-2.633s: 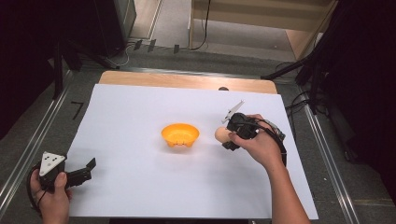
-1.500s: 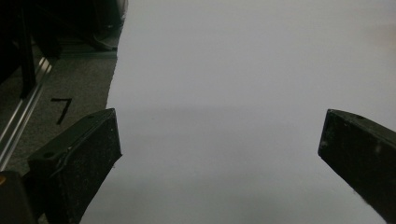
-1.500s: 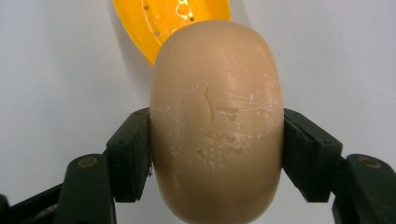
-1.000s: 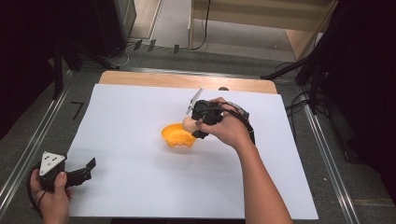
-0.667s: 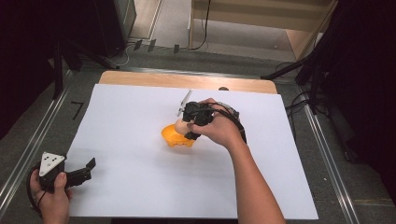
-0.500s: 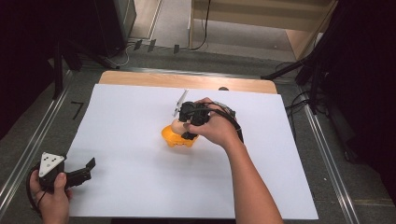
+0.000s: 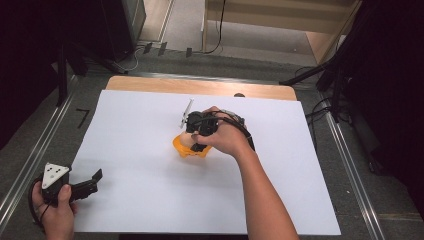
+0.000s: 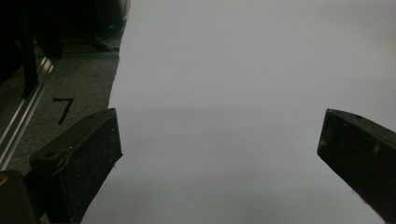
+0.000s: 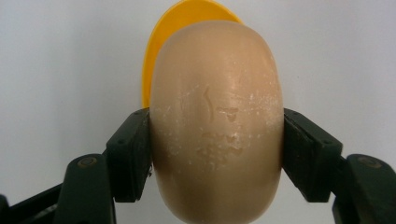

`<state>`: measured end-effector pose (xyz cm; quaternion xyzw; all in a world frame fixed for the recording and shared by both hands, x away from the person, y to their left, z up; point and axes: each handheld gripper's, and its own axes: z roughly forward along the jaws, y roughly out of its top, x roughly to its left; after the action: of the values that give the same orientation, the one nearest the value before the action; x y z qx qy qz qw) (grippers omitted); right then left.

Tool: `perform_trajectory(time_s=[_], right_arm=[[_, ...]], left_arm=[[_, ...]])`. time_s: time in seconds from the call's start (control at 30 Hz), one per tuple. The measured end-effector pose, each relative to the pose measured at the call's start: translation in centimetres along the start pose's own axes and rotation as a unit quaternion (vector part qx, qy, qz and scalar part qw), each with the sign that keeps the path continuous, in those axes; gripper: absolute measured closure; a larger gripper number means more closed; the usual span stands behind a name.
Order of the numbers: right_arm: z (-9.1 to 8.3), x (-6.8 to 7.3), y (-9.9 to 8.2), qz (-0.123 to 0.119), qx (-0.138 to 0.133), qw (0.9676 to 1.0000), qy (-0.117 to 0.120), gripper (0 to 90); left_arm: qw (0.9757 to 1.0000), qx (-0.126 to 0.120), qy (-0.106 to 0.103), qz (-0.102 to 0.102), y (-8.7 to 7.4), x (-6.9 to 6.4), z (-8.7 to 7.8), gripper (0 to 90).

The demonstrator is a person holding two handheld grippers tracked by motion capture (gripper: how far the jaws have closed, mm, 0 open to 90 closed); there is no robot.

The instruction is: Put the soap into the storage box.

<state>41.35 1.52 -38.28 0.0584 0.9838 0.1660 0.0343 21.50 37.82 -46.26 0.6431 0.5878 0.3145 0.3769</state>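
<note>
- Since the earliest frame, the right gripper (image 7: 192, 142) had carried the soap bar (image 9: 217, 121) from the sheet's 3 o'clock side to the orange bowl (image 7: 186, 148) at centre.
- Its jaws pinched the tan, oval soap bar on both flanks; in the right gripper view the bowl's rim showed behind the bar at 12 o'clock.
- The right hand (image 7: 225, 137) sat at the bowl's 3 o'clock.
- The left gripper (image 7: 82, 182) had stayed at the 8 o'clock corner of the white sheet (image 7: 150, 200), jaws spread wide over bare paper.
</note>
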Motion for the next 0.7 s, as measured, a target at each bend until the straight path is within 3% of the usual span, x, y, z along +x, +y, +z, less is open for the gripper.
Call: perform_trajectory(time_s=[0.33, 0.4, 0.43, 0.6, 0.7], right_arm=[[0.7, -0.4, 0.0, 0.01, 0.01, 0.9996, 0.023, 32.3], [0.6, -0.3, 0.0, 0.003, 0.003, 0.9998, 0.02, 29.2], [0.5, -0.3, 0.0, 0.008, -0.003, 0.9997, 0.022, 25.4], [-0.5, -0.3, -0.1, 0.022, -0.021, 0.9994, 0.019, 23.7], [-1.0, -0.4, -0.5, 0.035, -0.029, 0.999, 0.0, 19.8]], left_arm=[[1.0, 0.0, -0.002, -0.004, 0.0, 0.1, 0.0, 0.0], [1.0, -0.001, -0.002, -0.006, 0.0, 0.1, 0.0, 0.0], [1.0, -0.001, -0.002, -0.006, 0.0, 0.1, 0.0, 0.0], [1.0, -0.001, -0.003, -0.007, 0.0, 0.1, 0.0, 0.0], [0.9999, -0.001, -0.005, -0.009, 0.0, 0.2, 0.0, 0.0]])
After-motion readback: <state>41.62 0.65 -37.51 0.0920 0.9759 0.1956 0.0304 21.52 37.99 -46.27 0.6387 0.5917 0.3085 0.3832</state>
